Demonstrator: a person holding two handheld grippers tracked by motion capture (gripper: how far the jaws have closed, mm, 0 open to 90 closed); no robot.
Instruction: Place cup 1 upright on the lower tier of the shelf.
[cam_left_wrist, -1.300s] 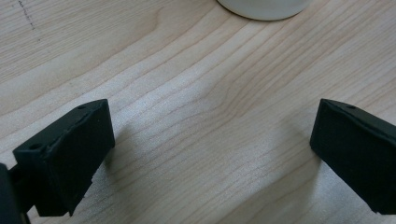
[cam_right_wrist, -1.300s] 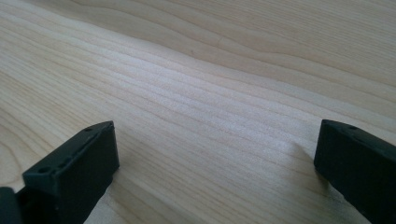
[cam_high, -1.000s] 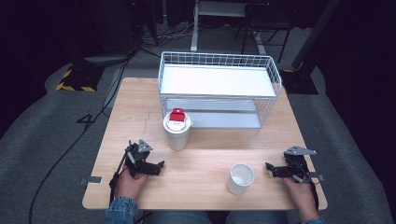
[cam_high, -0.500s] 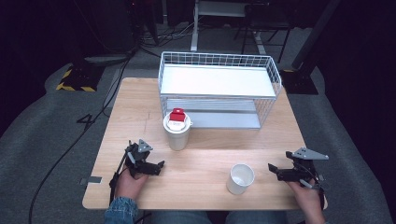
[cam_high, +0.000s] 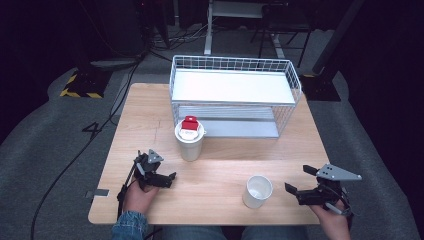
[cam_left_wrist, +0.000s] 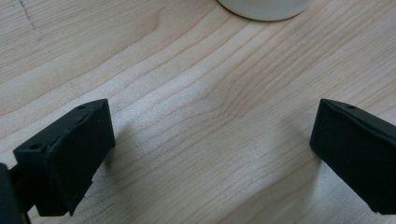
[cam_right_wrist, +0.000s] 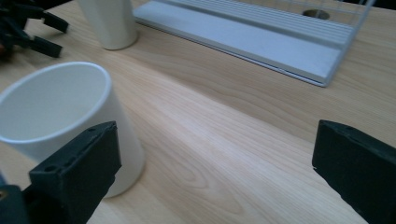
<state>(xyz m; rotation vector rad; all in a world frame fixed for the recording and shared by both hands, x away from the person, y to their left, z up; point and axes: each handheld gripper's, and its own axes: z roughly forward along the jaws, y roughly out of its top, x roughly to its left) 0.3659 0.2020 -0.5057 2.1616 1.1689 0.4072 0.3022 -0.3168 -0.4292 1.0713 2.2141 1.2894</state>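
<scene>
Bearing red label (cam_high: 189, 124), print unreadable: lidded cup (cam_high: 190, 143) beside wire rack (cam_high: 235, 100).

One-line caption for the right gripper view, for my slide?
Open right gripper near an empty white paper cup on the wooden table, wire basket beyond.

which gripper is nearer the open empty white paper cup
Right. The right gripper sits just beside the open white paper cup, fingers wide, not touching it. The left gripper lies farther off across the wooden table.
</scene>
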